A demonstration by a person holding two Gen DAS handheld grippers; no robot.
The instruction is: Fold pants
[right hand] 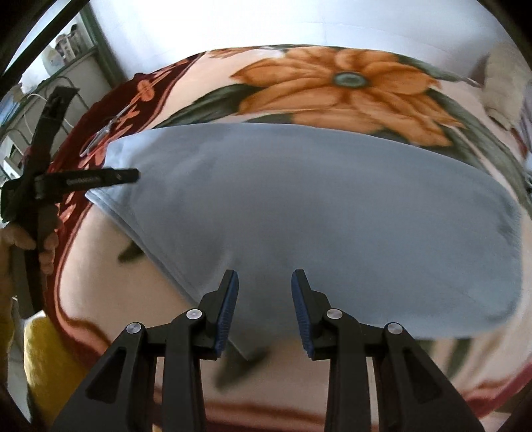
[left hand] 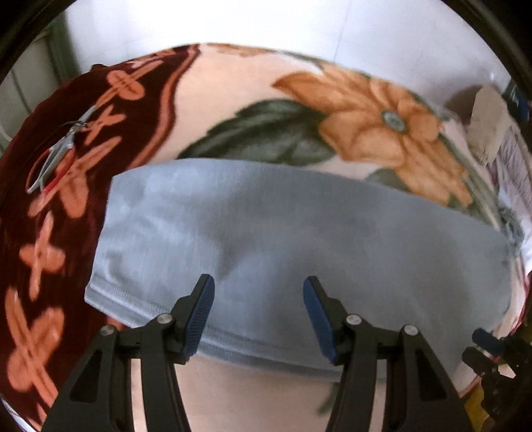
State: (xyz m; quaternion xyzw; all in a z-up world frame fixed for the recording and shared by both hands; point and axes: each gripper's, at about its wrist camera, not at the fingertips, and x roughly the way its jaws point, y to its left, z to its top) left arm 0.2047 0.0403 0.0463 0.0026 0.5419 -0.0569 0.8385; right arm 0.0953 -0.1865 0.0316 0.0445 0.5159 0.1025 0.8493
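Note:
Light blue pants (left hand: pixel 282 239) lie folded in a flat band across a floral blanket (left hand: pixel 232 99). My left gripper (left hand: pixel 258 285) hovers over the near hem of the pants (right hand: pixel 316 206), jaws apart, nothing between the blue pads. My right gripper (right hand: pixel 264 282) hangs above the near edge of the same cloth, its jaws narrower but apart and empty. In the right wrist view the left gripper (right hand: pixel 133 175) shows at the far left, held by a hand (right hand: pixel 46 246), over the pants' left corner. Both views are motion-blurred.
A pair of scissors (left hand: pixel 56 149) lies on the dark red border of the blanket (right hand: pixel 139 89), left of the pants. A white wall (left hand: pixel 232 26) stands behind the bed. Cardboard and papers (left hand: pixel 492 123) sit at the right. A shelf with jars (right hand: pixel 66 43) stands at the far left.

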